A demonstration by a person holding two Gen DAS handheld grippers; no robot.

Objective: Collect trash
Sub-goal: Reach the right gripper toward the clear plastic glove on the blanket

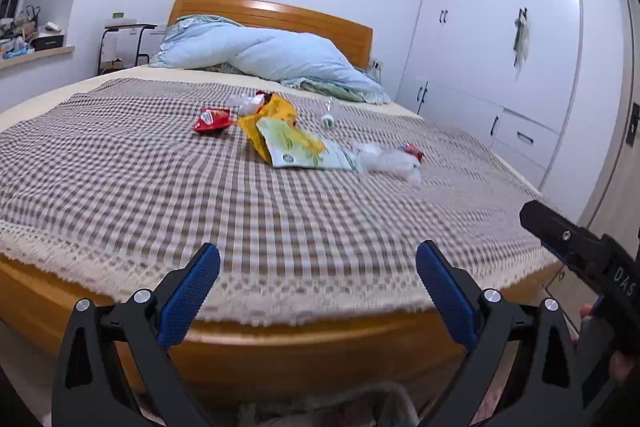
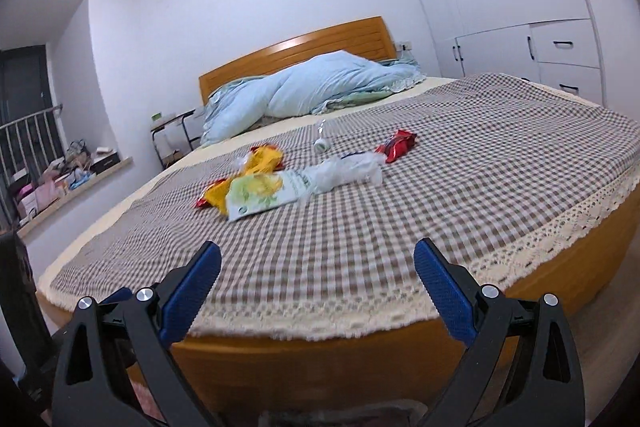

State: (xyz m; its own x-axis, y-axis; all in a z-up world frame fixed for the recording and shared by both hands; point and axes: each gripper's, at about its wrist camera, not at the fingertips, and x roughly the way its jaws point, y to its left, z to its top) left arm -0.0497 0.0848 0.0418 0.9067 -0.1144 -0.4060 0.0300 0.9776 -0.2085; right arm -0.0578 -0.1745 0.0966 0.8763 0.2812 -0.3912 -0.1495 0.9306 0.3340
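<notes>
Trash lies scattered mid-bed on a brown checked cover (image 1: 160, 187). There is a red snack packet (image 1: 211, 120), a yellow bag (image 1: 276, 111), a green-and-white packet (image 1: 304, 149), a crumpled clear plastic bag (image 1: 390, 161), a small red wrapper (image 1: 414, 150) and a small clear bottle (image 1: 329, 115). The right wrist view shows the same green-and-white packet (image 2: 264, 197), clear plastic bag (image 2: 348, 171), red wrapper (image 2: 396, 145) and bottle (image 2: 321, 139). My left gripper (image 1: 318, 281) is open at the bed's foot, far from the trash. My right gripper (image 2: 316, 281) is open too, holding nothing.
A light blue duvet (image 1: 276, 61) is heaped by the wooden headboard (image 1: 280, 17). White wardrobes (image 1: 500, 47) line the right wall. A cluttered window ledge (image 2: 68, 175) and a small side table (image 1: 124, 43) stand left. The right tool's black body (image 1: 580, 255) shows beside my left gripper.
</notes>
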